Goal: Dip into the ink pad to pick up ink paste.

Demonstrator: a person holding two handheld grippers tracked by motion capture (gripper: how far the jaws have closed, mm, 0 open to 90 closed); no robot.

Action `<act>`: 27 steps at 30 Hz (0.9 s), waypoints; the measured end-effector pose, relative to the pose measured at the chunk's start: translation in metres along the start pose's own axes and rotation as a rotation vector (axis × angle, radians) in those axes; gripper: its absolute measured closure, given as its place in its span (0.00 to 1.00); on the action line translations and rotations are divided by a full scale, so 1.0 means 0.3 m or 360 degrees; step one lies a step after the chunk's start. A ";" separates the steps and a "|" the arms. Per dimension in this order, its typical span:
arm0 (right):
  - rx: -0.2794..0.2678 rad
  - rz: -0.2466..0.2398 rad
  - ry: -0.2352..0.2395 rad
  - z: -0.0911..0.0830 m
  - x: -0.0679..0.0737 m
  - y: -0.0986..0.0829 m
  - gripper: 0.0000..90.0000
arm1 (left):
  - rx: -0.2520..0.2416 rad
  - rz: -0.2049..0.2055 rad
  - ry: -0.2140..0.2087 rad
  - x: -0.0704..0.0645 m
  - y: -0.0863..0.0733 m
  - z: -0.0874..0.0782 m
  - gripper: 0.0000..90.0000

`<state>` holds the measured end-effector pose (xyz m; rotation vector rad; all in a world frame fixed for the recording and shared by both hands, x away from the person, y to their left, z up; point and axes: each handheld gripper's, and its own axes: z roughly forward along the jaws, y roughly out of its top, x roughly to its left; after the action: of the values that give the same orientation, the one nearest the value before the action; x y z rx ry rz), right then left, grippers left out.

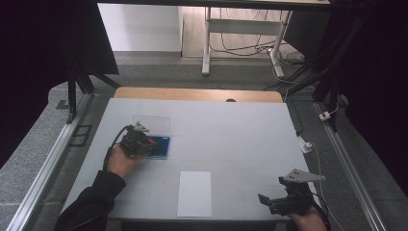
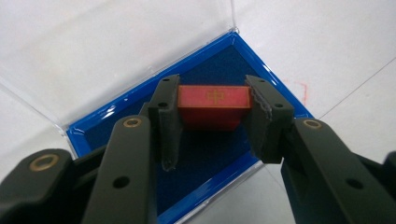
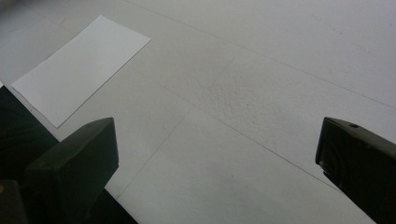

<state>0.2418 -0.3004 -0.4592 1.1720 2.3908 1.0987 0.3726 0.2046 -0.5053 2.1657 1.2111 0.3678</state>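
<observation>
Red block (image 2: 214, 106) with a gold mark on top sits between the jaws of the left tool (image 2: 212, 116), both pads pressed against its sides, so it's closed on the block. Block is inside the blue-lined case (image 2: 116, 126), on the dark blue lining toward the far side; can't tell whether it's resting on the lining or lifted just off it. The case's clear lid (image 2: 93, 51) is open and lying back flat on the white surface (image 1: 231, 134). In the high view the left tool (image 1: 144, 143) is over the case (image 1: 162, 147) at the left-middle of the surface.

Right tool (image 1: 272, 201) is idle near the front right edge, jaws wide apart, holding nothing. White sheet of paper (image 1: 194, 193) lies flat at front centre, well apart from the case and between the two tools.

Step, my read: grasp made on the block, pick from the case. Next move likely calls for a straight lift clear of the blue rim without dragging the case, then carrying toward the paper, probably the place spot. Risk: the case shifts, since nothing is holding it down.
</observation>
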 end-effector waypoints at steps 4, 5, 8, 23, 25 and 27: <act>-0.0002 0.0005 0.0000 0.000 -0.001 0.000 0.00 | -0.0012 -0.0061 -0.0062 0.022 -0.005 0.000 0.65; -0.0001 0.0005 -0.0003 0.000 -0.001 0.000 0.00 | -0.0012 -0.0053 -0.0058 0.020 -0.004 0.000 0.65; 0.0005 0.0006 -0.0001 0.000 -0.001 0.000 0.00 | 0.0006 0.0001 0.0000 0.000 0.002 0.001 0.65; -0.0006 0.0001 0.0002 0.000 0.000 0.000 0.00 | -0.0016 0.0063 0.0019 -0.008 0.008 -0.012 0.64; -0.0006 0.0000 0.0003 -0.001 0.000 -0.001 0.00 | -0.0073 0.0062 0.0034 -0.008 0.013 -0.034 0.64; -0.0004 -0.0001 0.0000 -0.002 0.000 -0.001 0.00 | -0.0138 0.0045 0.0030 -0.006 0.015 -0.060 0.64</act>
<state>0.2414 -0.3008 -0.4590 1.1704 2.3890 1.1016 0.3655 0.2081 -0.4884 2.1115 1.1545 0.4458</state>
